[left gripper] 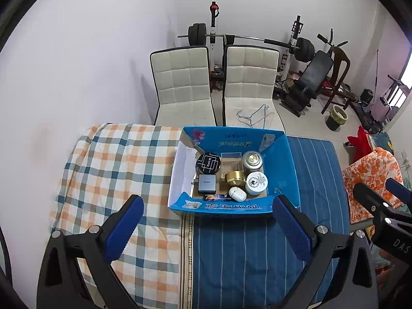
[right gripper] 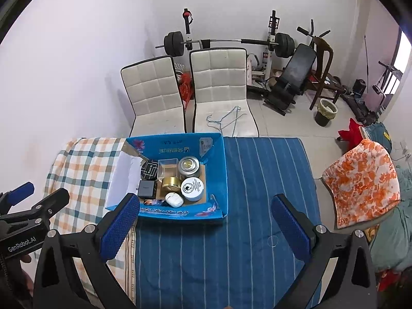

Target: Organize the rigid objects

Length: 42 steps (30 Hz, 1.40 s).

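A blue cardboard box (left gripper: 233, 207) (right gripper: 180, 215) sits on the cloth-covered table and holds several rigid objects: a black round tin (left gripper: 208, 163), a clear plastic box (left gripper: 231, 160), a silver jar (left gripper: 252, 160), a gold tin (left gripper: 234, 177), a white jar (left gripper: 256, 182), a grey charger (left gripper: 207, 183) and a white earbud case (left gripper: 237, 194). My left gripper (left gripper: 208, 229) hangs open just in front of the box, nothing between its fingers. My right gripper (right gripper: 206, 228) is open too, over the blue striped cloth to the right of the box, empty.
A plaid cloth (left gripper: 116, 170) covers the table's left part, a blue striped cloth (right gripper: 262, 180) the right. Two white chairs (left gripper: 180, 85) (left gripper: 251, 82) stand behind, one with wire hangers (left gripper: 253, 116). An orange floral chair back (right gripper: 360, 182) is at the right. Gym gear lines the wall.
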Each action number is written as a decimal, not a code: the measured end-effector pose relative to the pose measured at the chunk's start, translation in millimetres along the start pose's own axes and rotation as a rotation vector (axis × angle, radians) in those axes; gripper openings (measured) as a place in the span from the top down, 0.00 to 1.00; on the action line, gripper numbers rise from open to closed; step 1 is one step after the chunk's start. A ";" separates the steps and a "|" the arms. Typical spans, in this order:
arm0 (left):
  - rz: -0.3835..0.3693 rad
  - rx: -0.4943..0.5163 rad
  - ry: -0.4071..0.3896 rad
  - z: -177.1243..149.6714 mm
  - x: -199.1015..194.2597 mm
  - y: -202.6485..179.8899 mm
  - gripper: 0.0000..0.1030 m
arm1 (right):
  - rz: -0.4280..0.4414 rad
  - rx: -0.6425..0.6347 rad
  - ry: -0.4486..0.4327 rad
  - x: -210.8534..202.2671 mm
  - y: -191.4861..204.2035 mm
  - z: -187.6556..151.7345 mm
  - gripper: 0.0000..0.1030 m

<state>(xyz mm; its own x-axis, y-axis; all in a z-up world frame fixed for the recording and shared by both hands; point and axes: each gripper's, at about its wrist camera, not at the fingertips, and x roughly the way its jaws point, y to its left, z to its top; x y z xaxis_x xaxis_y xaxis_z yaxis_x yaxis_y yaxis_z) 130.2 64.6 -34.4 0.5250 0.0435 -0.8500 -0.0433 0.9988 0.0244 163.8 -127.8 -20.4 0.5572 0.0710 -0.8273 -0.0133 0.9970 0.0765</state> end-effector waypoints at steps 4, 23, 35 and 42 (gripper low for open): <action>0.002 0.001 -0.004 0.5 -0.5 0.1 0.00 | -0.002 -0.001 0.001 -0.2 0.3 0.3 0.00; 0.008 0.001 -0.017 5.6 -4.1 0.0 0.00 | -0.031 0.001 0.015 0.8 -0.2 -4.9 0.00; 0.017 0.000 -0.031 6.1 -8.0 6.0 0.00 | -0.040 -0.005 -0.005 -4.6 3.3 -3.5 0.00; 0.018 0.004 -0.022 3.6 -6.0 6.7 0.00 | -0.038 -0.008 -0.007 -7.1 5.1 -3.3 0.00</action>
<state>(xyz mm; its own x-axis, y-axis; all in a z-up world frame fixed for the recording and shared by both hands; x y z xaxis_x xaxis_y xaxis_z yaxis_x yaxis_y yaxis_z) 129.8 71.2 -27.2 0.5429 0.0619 -0.8375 -0.0495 0.9979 0.0417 157.1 -123.1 -16.0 0.5630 0.0330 -0.8258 0.0011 0.9992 0.0407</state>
